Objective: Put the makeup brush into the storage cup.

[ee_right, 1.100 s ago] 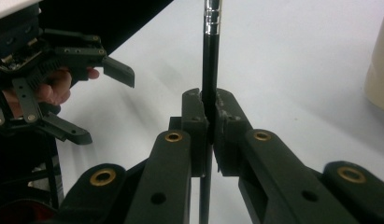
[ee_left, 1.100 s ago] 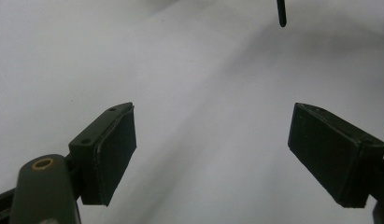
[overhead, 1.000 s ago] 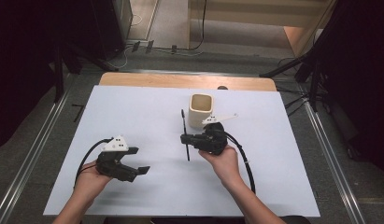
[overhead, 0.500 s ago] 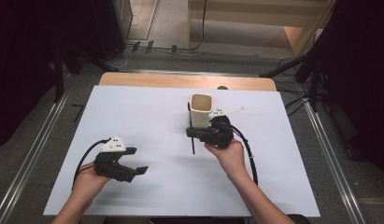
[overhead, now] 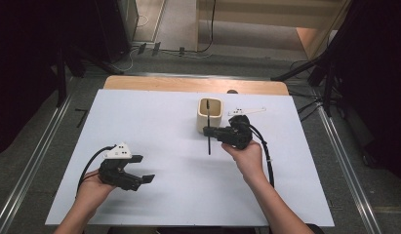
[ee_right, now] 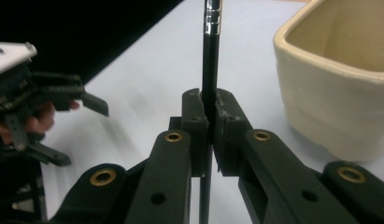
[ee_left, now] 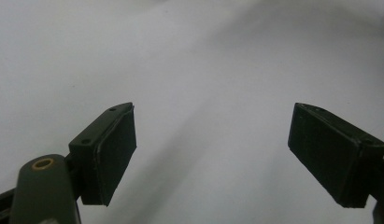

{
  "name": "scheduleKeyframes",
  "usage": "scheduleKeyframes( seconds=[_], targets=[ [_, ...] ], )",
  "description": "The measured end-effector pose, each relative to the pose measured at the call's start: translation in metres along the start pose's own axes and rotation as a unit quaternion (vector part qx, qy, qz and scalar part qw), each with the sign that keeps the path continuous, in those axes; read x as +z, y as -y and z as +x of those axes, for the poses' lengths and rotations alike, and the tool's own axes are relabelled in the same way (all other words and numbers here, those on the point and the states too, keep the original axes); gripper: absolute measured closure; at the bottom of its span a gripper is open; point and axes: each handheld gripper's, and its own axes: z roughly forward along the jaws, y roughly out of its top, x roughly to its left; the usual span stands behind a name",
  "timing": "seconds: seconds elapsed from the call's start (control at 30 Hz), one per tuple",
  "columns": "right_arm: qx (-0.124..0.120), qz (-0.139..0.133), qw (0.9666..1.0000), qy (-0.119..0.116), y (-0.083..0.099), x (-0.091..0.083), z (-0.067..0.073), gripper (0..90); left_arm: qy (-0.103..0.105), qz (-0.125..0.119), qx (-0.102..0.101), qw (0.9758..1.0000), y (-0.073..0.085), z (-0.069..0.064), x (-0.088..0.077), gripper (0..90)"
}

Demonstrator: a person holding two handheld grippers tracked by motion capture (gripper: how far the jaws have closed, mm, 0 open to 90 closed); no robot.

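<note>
A cream square cup (overhead: 210, 113) stands upright on the white table (overhead: 154, 117), right of centre. Just in front of the cup, my right gripper (overhead: 208, 130) is shut on a thin black pen (overhead: 209, 144) that hangs down toward the table. In the right gripper view the pen (ee_right: 211, 56) runs straight up between the pressed jaws of my right gripper (ee_right: 209, 116), with the cup (ee_right: 339, 93) close on the right. At the near left, my left gripper (overhead: 143, 168) rests low over the table. Its jaws (ee_left: 213, 154) stand wide apart with only bare table between them.
A wooden strip (overhead: 188, 84) runs along the table's far edge, with a small dark object (overhead: 232, 91) on it. Metal rails (overhead: 32, 161) flank the table on the floor. Black stand legs (overhead: 305, 73) rise at the far right.
My right gripper has carried the pen to the right and away from me, up to the cup's front. The left gripper has barely moved.
</note>
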Motion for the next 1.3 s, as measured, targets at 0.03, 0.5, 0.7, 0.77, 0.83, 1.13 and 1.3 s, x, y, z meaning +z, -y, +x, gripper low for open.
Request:
scheduleKeyframes(
  seconds=[0.03, 0.5, 0.7, 0.77, 0.83, 1.13, 1.3],
  targets=[
    [0.006, -0.006, 1.0000, -0.002, -0.001, 0.000, -0.001, 85.8, -0.001, -0.001, -0.002, 1.0000, 0.000, 0.001, 0.000, 15.7],
    [-0.023, 0.001, 0.9997, 0.003, -0.029, 0.000, -0.001, 85.7, 0.000, 0.000, -0.008, 1.0000, 0.000, 0.006, -0.004, 15.7],
    [-0.024, -0.004, 0.9997, 0.010, -0.040, -0.001, -0.008, 85.8, 0.004, 0.009, -0.001, 0.9999, -0.002, 0.004, 0.001, 15.6],
    [-0.021, -0.004, 0.9997, 0.012, -0.041, -0.001, -0.011, 85.7, 0.004, 0.017, 0.000, 0.9999, -0.002, 0.005, 0.002, 15.7],
    [-0.018, -0.002, 0.9997, 0.015, -0.043, 0.000, -0.013, 85.7, 0.005, 0.012, 0.000, 0.9999, -0.001, 0.005, 0.003, 15.7],
    [-0.032, -0.002, 0.9991, 0.028, -0.071, -0.002, -0.014, 85.8, 0.006, 0.005, -0.003, 1.0000, -0.001, 0.006, 0.001, 15.7],
    [-0.012, -0.010, 0.9996, 0.022, -0.086, -0.003, -0.023, 85.8, 0.005, 0.008, -0.002, 0.9999, 0.000, 0.006, 0.001, 15.7]
  ],
)
